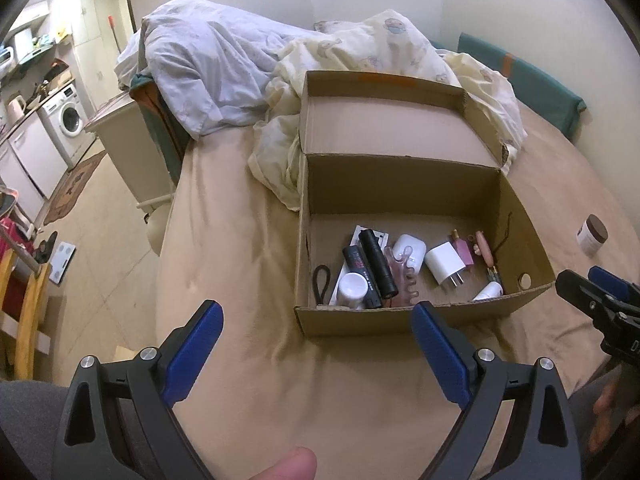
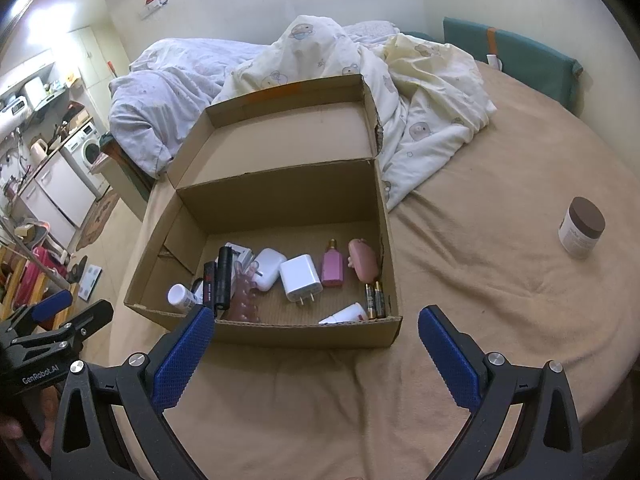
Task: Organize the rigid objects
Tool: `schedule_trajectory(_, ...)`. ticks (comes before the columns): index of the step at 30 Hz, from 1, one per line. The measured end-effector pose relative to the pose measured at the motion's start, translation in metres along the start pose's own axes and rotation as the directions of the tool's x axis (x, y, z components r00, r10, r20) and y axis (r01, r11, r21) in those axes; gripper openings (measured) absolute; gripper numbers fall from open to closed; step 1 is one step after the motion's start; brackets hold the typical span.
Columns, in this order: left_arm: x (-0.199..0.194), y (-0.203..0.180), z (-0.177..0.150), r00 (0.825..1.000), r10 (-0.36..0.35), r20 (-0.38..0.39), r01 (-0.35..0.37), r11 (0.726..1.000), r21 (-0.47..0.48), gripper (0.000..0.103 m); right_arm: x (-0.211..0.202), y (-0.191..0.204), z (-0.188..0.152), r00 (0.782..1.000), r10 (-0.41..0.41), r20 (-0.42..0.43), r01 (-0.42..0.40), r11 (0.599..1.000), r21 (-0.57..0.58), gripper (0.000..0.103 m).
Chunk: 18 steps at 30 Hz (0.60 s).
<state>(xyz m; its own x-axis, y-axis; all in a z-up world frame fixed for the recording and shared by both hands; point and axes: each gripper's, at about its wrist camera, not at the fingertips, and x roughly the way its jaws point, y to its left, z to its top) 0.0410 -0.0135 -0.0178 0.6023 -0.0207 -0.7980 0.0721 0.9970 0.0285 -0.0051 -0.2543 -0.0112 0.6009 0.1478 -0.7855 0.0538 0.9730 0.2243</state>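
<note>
The open brown cardboard box sits at frame centre on the tan-sheeted bed, its lid folded back toward the rumpled pale quilt at upper centre.

Inside the box, along the floor from left to right in the right wrist view: a white cylindrical bottle, a black cylindrical flashlight, a translucent pink comb-shaped piece, a white rounded earbud case, a white cube-shaped plug charger, a pink rectangular perfume bottle, a pink oblong toy and two gold-and-black batteries in the lower right corner.

A white jar with a brown lid stands upright on the bed at frame right, well apart from the box.

The left tongs hang over the bed at lower centre, before the box's near wall, spread wide and holding nothing. The right tongs stand likewise: spread wide, nothing between the blue pads.
</note>
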Motion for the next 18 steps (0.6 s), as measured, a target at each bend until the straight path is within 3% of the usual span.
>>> schedule_trajectory(18, 0.0015, 0.0008, 0.0007, 1.0, -0.004, -0.012, 0.004, 1.0, -0.004, 0.094, 0.0, 0.0003, 0.0003, 1.0, -0.001, -0.001, 0.001, 1.0, -0.002, 0.103)
